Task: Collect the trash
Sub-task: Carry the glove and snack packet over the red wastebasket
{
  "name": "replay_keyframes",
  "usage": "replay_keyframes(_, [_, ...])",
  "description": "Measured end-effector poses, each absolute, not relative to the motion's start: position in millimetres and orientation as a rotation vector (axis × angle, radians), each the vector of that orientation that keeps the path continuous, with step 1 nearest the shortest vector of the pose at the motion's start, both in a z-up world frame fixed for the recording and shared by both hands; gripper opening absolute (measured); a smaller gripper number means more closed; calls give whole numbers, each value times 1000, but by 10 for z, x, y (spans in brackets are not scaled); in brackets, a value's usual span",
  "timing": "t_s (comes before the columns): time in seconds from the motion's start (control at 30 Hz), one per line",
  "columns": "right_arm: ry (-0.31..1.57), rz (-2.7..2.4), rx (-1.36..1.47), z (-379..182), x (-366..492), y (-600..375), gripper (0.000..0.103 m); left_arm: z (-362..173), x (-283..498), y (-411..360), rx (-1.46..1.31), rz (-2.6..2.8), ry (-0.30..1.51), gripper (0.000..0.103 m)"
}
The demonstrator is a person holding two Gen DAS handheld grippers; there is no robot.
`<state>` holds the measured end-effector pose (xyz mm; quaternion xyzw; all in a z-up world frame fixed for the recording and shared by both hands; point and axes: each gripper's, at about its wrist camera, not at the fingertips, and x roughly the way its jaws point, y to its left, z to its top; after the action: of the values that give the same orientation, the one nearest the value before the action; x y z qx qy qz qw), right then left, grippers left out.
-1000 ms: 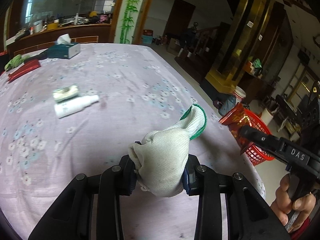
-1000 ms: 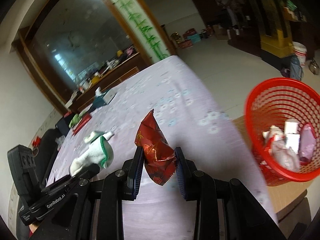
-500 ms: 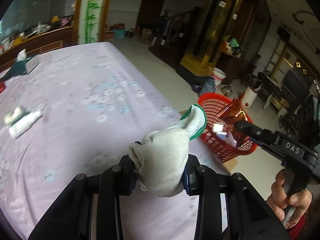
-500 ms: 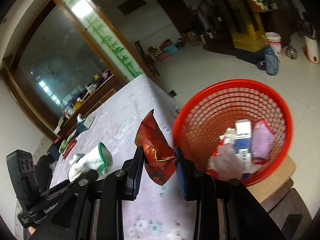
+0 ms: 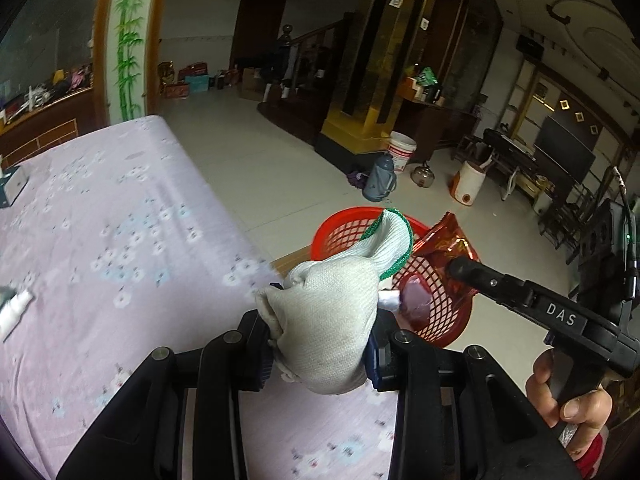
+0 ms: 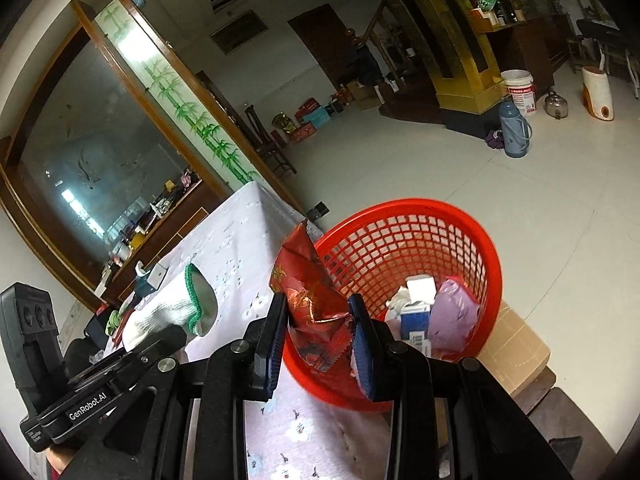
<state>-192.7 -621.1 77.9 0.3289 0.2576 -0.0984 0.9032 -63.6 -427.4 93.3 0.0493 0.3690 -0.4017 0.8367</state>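
**Two loads at the basket rim**

Hovering at table corner w/ both loads up. Left gripper (image 5: pixel 320 350) clamped on white knit glove (image 5: pixel 332 312), green cuff pointing toward red basket (image 5: pixel 436 312). Right gripper (image 6: pixel 320 340) pinched on red foil wrapper (image 6: pixel 316 304), wrapper hanging just over near rim of the basket (image 6: pixel 460 228). Basket off the table edge, lower down, on a cardboard box (image 6: pixel 516 340); already holding cartons, a purple pouch, crumpled paper.

Risks, judged from here:
- Wrapper light and crinkly; letting go this close to near rim could see it catch the rim or slide down between basket and table (image 6: pixel 240 248). Better further in over the middle first.
- Glove soft, bulky, bulging out past the jaws; could cling to a pad on release, or drape over the rim, cuff outside.
- Both tools converging on one opening from same side; in left wrist view the right gripper (image 5: pixel 460 270) lies just beside the glove cuff. Knock or tangle likely if dropped together. One at a time safer.
- Basket light, perched on box; a bump could tip or shift it.

Room: floor beyond basket wide open, nothing overhead, far rim clear. Table corner tight below left tool. More items left further back on cloth, e.g. white bottle (image 5: pixel 12 314).
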Motion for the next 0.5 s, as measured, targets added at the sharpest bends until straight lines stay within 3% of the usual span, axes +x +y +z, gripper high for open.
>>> replay_keyframes(0.5, [542, -242, 708, 714, -1756, -6542, 33, 760, -461, -4886, 126, -902, 832, 34])
